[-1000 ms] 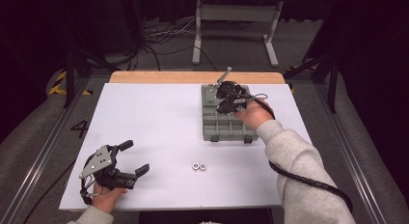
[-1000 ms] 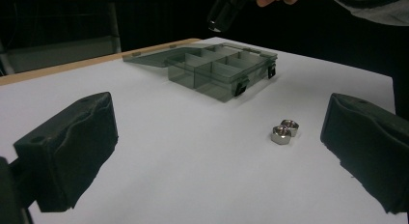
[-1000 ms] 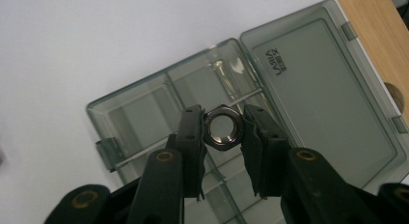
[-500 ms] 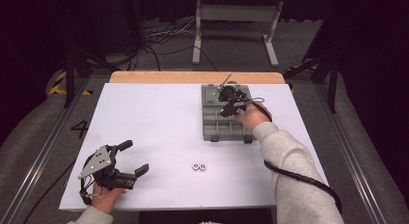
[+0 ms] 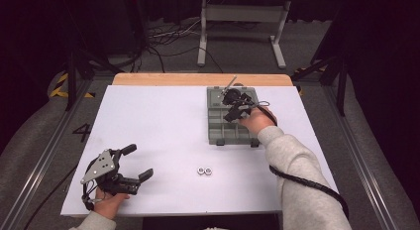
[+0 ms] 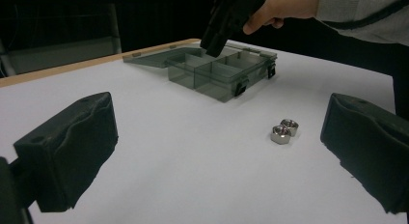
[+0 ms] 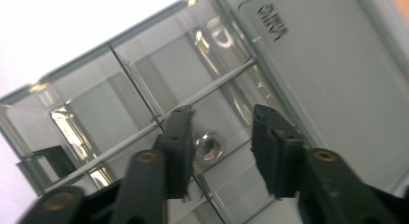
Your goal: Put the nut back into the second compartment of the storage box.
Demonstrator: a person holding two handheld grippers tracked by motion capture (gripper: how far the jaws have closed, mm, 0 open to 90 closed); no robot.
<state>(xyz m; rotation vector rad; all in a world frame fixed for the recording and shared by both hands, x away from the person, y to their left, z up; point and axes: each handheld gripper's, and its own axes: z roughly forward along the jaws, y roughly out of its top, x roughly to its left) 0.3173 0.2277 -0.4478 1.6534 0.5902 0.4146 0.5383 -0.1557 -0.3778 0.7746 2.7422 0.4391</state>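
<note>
A grey compartment box (image 5: 214, 135) lies open at the table's right, its lid (image 7: 337, 64) folded flat behind it. My right gripper (image 5: 233, 111) points down into one of its far compartments. Its jaws have just been opening and now stand apart as seen in the right gripper view (image 7: 221, 111). A steel nut (image 7: 210, 147) lies on the compartment floor between them, close to one jaw, with the other jaw well off it. Two more nuts (image 5: 204, 171) rest side by side on the white table. My left gripper (image 5: 138, 161) sits open at the front left, holding nothing.
The white table top (image 5: 158, 126) spreads between the two hands. In the left gripper view the box (image 6: 207, 81) stands beyond the pair of nuts (image 6: 283, 131). A metal stand (image 5: 242, 22) and cables lie on the floor past the table's far edge.
My right gripper has dropped a little into the box. The left hand has kept still.
</note>
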